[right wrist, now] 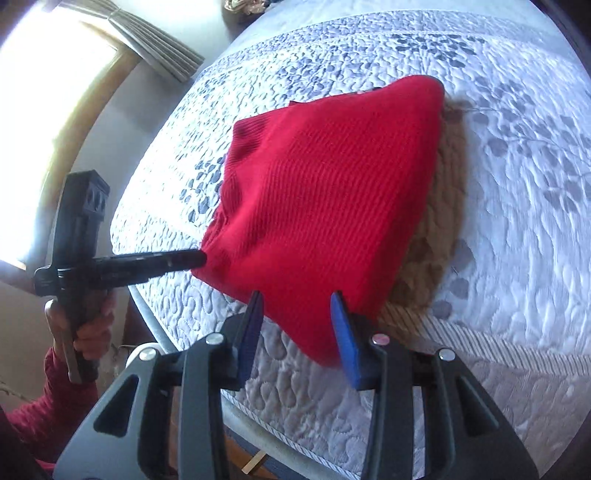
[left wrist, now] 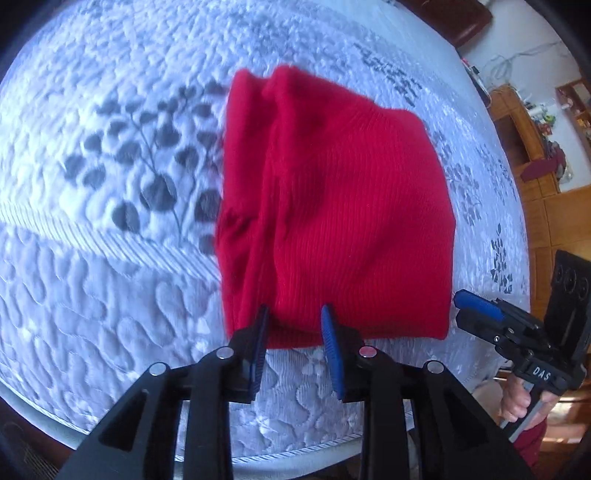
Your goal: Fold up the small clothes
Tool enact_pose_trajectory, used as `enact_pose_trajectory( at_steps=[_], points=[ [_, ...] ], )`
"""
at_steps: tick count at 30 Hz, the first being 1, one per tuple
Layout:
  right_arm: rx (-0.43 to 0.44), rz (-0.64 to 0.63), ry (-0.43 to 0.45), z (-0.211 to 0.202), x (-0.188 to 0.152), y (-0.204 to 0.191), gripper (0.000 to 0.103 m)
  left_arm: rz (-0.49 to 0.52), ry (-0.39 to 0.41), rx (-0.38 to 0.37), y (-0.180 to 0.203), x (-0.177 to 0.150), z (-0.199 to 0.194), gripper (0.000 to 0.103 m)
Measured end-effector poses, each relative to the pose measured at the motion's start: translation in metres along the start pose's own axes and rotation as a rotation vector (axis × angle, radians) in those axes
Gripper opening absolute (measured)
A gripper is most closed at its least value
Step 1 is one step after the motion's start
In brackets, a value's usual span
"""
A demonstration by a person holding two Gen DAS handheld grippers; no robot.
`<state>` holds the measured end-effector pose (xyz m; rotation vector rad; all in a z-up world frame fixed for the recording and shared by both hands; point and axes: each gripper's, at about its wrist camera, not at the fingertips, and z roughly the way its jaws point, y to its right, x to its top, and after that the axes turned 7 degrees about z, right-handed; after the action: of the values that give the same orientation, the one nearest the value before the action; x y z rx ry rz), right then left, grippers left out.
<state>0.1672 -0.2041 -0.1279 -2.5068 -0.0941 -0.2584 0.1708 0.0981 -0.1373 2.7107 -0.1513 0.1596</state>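
A red ribbed knit garment (left wrist: 332, 206) lies folded on a quilted bedspread (left wrist: 110, 184). In the left wrist view my left gripper (left wrist: 295, 328) is open, its blue pads at the garment's near edge, with fabric between them but not pinched. My right gripper (left wrist: 476, 310) shows at the right, just beyond the garment's near right corner. In the right wrist view my right gripper (right wrist: 299, 314) is open at the near corner of the red garment (right wrist: 317, 192). My left gripper (right wrist: 195, 258) shows there at the garment's left corner; its jaw state is hidden there.
The white and grey leaf-patterned bedspread (right wrist: 517, 221) covers the whole bed. The bed's near edge (right wrist: 295, 443) runs just below the grippers. A window with a curtain (right wrist: 147, 33) is at the left. Wooden furniture (left wrist: 524, 129) stands past the bed on the right.
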Motion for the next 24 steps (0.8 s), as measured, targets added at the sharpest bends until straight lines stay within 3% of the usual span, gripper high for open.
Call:
enact_pose_trajectory(
  at_steps=[5,9,17,19,21,24],
  points=[
    [-0.013,0.019,-0.013,0.003,-0.005,0.007,0.038,-0.055,-0.005,-0.046,-0.007,0.002,0.01,0.028],
    [-0.009,0.046,-0.019,0.003,-0.009,0.014,0.038,-0.095,0.014,-0.062,-0.011,0.003,0.011,0.012],
    [0.007,0.055,-0.018,-0.002,-0.014,0.016,0.038,-0.121,0.184,-0.027,-0.024,-0.018,-0.045,0.007],
    [0.028,0.07,-0.026,0.0,-0.014,0.018,0.038,-0.126,0.179,-0.01,-0.035,-0.022,-0.045,0.007],
    [0.028,0.094,-0.041,0.004,-0.013,0.022,0.04,-0.141,0.123,0.026,-0.047,-0.025,-0.028,0.007],
    [0.05,0.138,-0.068,0.016,-0.011,0.027,0.043,-0.153,0.088,0.016,-0.055,-0.025,-0.006,0.007]
  ],
)
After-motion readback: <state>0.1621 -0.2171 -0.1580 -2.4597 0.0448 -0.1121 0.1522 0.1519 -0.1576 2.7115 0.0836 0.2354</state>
